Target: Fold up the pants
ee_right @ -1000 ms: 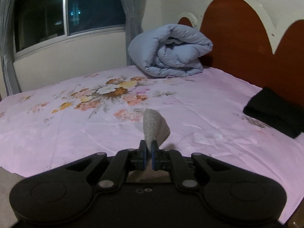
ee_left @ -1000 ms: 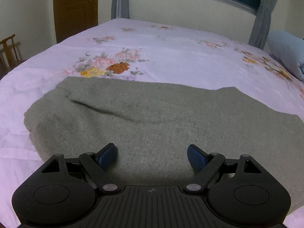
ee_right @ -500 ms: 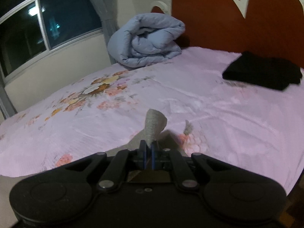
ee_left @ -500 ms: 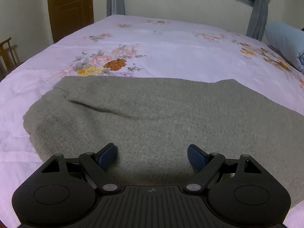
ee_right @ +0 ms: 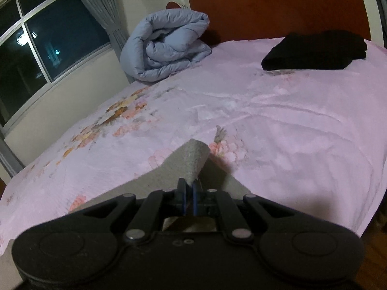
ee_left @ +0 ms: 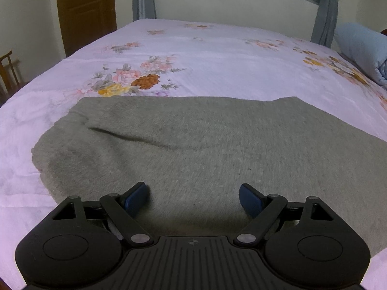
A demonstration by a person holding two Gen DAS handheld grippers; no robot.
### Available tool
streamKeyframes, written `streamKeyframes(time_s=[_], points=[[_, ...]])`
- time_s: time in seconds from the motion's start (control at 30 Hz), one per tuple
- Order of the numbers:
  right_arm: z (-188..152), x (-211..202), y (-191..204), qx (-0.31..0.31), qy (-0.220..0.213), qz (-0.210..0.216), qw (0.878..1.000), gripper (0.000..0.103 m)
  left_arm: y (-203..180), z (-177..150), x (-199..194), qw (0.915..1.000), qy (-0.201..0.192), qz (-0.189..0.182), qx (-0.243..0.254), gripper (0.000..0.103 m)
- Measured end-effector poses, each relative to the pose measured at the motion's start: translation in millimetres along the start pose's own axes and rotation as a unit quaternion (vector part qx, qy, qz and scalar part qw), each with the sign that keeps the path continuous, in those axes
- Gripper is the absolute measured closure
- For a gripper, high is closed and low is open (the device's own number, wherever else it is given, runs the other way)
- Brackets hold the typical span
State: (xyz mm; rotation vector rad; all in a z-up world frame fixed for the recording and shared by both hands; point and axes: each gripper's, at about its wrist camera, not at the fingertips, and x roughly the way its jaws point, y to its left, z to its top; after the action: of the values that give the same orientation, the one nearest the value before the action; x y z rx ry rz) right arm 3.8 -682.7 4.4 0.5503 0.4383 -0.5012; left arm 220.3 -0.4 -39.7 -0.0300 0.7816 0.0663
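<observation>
Grey pants (ee_left: 193,149) lie spread flat on the pink flowered bed (ee_left: 205,55), with one shallow crease running across the left half. My left gripper (ee_left: 193,197) hovers just over the near part of the cloth, open, its blue pads wide apart with nothing pinched. In the right wrist view my right gripper (ee_right: 189,194) is shut on a corner of the grey pants (ee_right: 191,162). That corner sticks up past the blue pads as a curled flap, low over the sheet (ee_right: 278,125).
A rolled light-blue duvet (ee_right: 167,48) sits at the head of the bed by the window. A folded black garment (ee_right: 314,50) lies near the wooden headboard. A brown door (ee_left: 84,12) and a chair (ee_left: 8,72) stand beyond the bed's left side.
The right gripper has come down with the pinched pants corner and rolled, so the bed now looks tilted. The left gripper has stayed where it was, still open.
</observation>
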Motion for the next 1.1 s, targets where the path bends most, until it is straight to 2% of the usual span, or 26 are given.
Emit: streamKeyframes(time_s=[0.27,0.57,0.6,0.67,0.77,0.8,0.83,0.87,0.9,0.97,1.1], points=[[-15.9,15.4,-18.2,0.027,0.026,-0.014,0.999,0.103,1.1,-3.5,-3.9,1.0,-0.001,0.003,0.001,0.019],[-10.3,11.8,-18.8,0.012,0.001,0.019,1.0,0.103,1.7,-5.7,-3.4,1.0,-0.001,0.004,0.002,0.019],[-10.8,14.4,-20.5,0.009,0.006,0.018,1.0,0.103,1.7,-6.1,-3.5,1.0,-0.001,0.004,0.002,0.019],[-15.8,26.8,-33.4,0.042,0.04,0.002,0.998,0.103,1.4,-6.3,-3.4,1.0,-0.001,0.004,0.003,0.018],[-14.3,24.4,-39.0,0.061,0.044,0.011,0.997,0.103,2.8,-5.4,-3.0,1.0,0.001,0.002,0.002,0.018],[-12.2,16.6,-38.3,0.061,0.028,0.007,0.998,0.098,3.1,-5.5,-2.9,1.0,0.001,0.001,0.002,0.018],[-9.7,3.9,-35.9,0.055,-0.004,-0.024,0.998,0.081,3.2,-6.0,-2.7,1.0,0.0,0.0,0.002,0.018],[-5.7,-7.6,-35.0,0.049,-0.033,-0.044,0.997,0.079,3.5,-6.4,-2.7,1.0,-0.001,0.0,0.003,0.018],[-1.5,-15.4,-35.8,0.051,-0.052,-0.036,0.997,0.079,3.4,-6.9,-2.5,1.0,-0.002,0.0,0.003,0.017],[8.1,-19.0,-28.7,0.047,-0.061,0.006,0.997,0.08,1.7,-6.6,-1.3,1.0,-0.002,-0.001,0.005,0.014],[18.2,15.7,7.2,0.038,-0.004,0.108,0.993,0.076,-2.8,-6.4,1.2,1.0,-0.001,0.003,0.009,0.01]])
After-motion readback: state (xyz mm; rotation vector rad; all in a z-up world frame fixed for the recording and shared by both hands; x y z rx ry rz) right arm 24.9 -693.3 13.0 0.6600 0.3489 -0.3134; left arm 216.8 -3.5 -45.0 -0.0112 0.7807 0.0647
